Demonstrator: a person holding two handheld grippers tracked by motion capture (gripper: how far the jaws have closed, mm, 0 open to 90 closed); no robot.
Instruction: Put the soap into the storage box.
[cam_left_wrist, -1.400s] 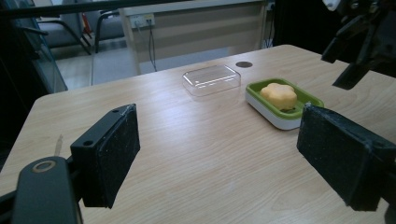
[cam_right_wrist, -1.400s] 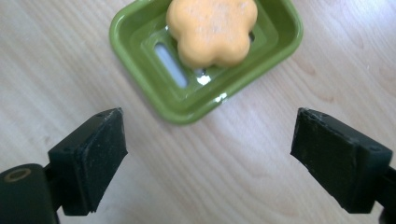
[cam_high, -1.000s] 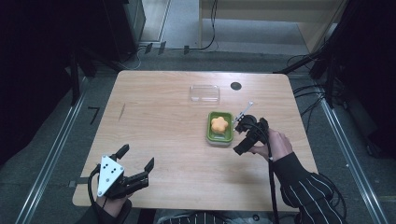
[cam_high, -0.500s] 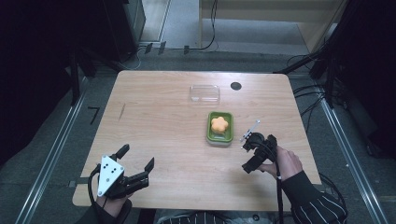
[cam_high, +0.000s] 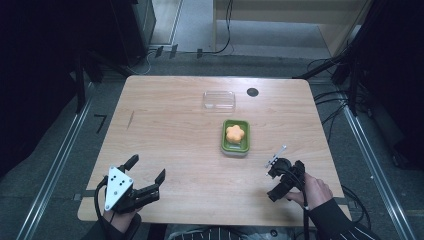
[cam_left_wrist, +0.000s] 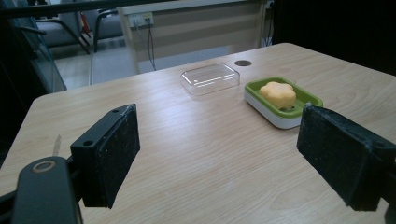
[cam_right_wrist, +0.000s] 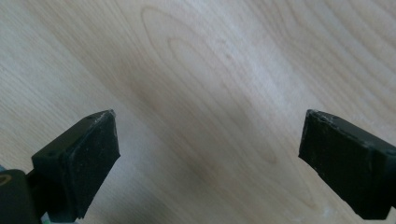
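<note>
An orange flower-shaped soap (cam_high: 234, 133) (cam_left_wrist: 278, 94) lies in a green dish (cam_high: 242, 148) (cam_left_wrist: 306, 99) right of the table's middle. A clear plastic lid (cam_high: 219, 99) (cam_left_wrist: 210, 78) lies beyond it, apart from the dish. My left gripper (cam_high: 146, 174) (cam_left_wrist: 219, 154) rests open near the front left edge, nothing between its jaws, facing the dish and lid. My right gripper (cam_high: 272, 181) (cam_right_wrist: 208, 163) hangs open over bare wood at the front right, below and right of the dish, jaws empty.
A small dark round hole (cam_high: 252, 92) (cam_left_wrist: 243, 62) sits in the wooden table (cam_high: 170, 120) near the far edge. Cables (cam_high: 320, 100) and metal rails run on the floor around the table. A striped sleeve (cam_high: 340, 225) enters at the bottom right.
The right gripper has drawn back from beside the green dish toward the front right of the table. The left gripper has stayed put.
</note>
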